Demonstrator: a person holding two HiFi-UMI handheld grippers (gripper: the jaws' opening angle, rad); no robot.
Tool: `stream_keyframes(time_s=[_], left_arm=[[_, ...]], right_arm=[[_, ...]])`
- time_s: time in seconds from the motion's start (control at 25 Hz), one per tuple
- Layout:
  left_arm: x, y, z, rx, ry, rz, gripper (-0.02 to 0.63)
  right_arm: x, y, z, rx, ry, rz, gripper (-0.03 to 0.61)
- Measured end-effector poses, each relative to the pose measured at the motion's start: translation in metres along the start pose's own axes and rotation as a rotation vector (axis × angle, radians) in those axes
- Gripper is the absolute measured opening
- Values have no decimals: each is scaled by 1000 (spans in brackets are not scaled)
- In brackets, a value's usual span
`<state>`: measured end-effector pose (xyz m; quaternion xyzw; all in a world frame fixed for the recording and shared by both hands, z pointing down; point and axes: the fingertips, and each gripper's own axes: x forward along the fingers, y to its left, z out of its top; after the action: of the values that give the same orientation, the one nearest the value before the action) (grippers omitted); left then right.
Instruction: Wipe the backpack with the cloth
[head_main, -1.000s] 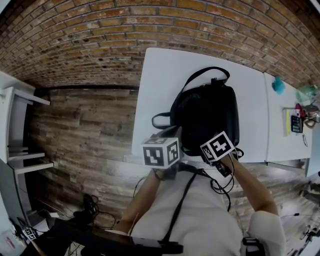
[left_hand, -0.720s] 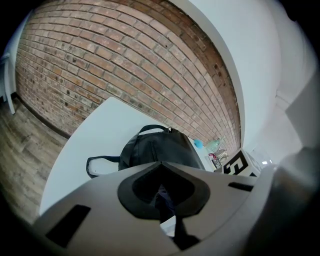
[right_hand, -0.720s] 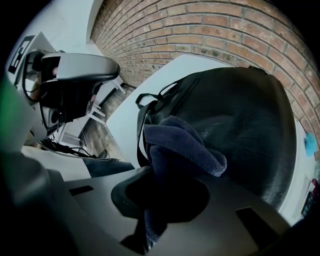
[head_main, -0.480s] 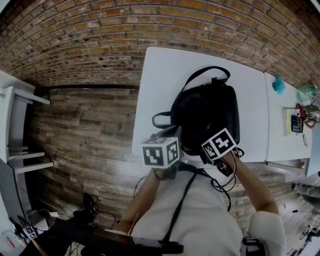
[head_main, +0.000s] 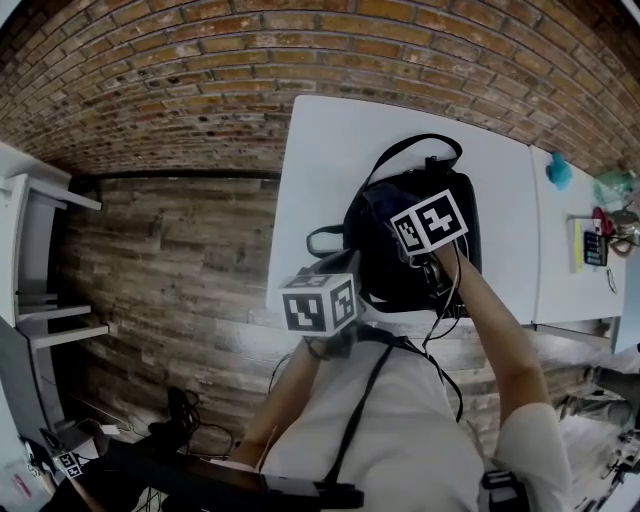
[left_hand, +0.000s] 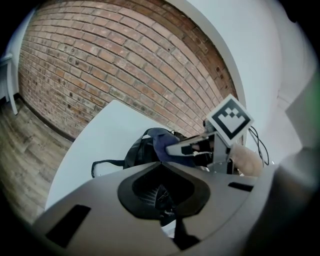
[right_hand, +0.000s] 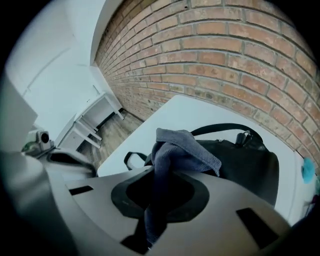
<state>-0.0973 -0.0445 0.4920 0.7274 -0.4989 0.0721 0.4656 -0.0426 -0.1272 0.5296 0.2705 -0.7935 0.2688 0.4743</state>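
The blue-grey cloth (right_hand: 176, 149) is held pinched in the right tongs (right_hand: 150, 229) over the black backpack (head_main: 388, 272) (lying on the white worktop (head_main: 330, 150)). The left tongs (left_hand: 178, 236) are drawn together, empty.

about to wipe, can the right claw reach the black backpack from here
Likely yes: the right claw, shut on the blue-grey cloth, hangs over the black backpack with nothing between.

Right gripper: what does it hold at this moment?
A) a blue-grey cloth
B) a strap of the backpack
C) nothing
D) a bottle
A: in the right gripper view, the right gripper is shut on a blue-grey cloth, with the black backpack beyond it.
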Motion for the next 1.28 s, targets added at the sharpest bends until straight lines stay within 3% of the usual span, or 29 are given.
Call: stream_keyframes(time_s=[0.28, 0.6, 1.28], left_arm=[[0, 3, 3, -8, 1, 0, 5], [1, 7, 4, -17, 7, 5, 5], [2, 7, 3, -10, 8, 12, 5]], right_arm=[[37, -24, 45, 30, -50, -84, 38], [66, -38, 24, 50, 39, -147, 38], [67, -1, -16, -60, 173, -79, 38]])
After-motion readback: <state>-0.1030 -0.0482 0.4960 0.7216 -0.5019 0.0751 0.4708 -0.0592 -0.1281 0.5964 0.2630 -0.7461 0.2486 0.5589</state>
